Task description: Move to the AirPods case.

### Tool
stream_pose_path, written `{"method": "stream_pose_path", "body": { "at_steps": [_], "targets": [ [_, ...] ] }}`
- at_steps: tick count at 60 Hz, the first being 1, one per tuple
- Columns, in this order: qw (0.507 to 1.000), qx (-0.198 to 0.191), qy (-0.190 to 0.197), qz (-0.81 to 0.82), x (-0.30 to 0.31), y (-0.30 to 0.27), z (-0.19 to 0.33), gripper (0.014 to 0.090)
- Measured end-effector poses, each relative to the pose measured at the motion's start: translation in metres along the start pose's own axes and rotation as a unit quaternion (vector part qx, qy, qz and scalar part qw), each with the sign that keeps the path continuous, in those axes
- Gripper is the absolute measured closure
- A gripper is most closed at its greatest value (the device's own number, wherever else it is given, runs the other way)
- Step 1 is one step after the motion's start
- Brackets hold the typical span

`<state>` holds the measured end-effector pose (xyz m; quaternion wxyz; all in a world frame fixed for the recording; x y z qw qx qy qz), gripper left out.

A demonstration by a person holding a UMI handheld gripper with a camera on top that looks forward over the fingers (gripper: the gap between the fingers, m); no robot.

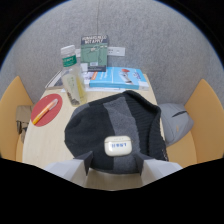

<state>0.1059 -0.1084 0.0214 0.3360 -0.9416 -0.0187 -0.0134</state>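
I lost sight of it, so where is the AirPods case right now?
In the gripper view, the AirPods case lies on the dark knit hat, just ahead of the open jaws.

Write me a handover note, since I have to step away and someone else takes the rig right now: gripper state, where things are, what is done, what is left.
Hand-held gripper: fingers open, holding nothing.
AirPods case: white, lying on the dark knitted beanie on the table, just ahead of the fingers and roughly centred between them, not touched.
Beyond the beanie: a blue book, a clear bottle, a red plate with a yellow pen on it.
Done: the approach is nearly complete.
Left: ease forward the last bit so the case sits between the fingers.
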Motion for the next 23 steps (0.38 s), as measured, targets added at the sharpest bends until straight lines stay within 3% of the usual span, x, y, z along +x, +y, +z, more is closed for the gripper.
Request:
{"method": "stream_pose_path", "body": {
  "at_steps": [23],
  "targets": [
    [1.000, -0.007, -0.010, 0.002, 0.001, -0.007, 0.018, 0.0182]
  ]
}}
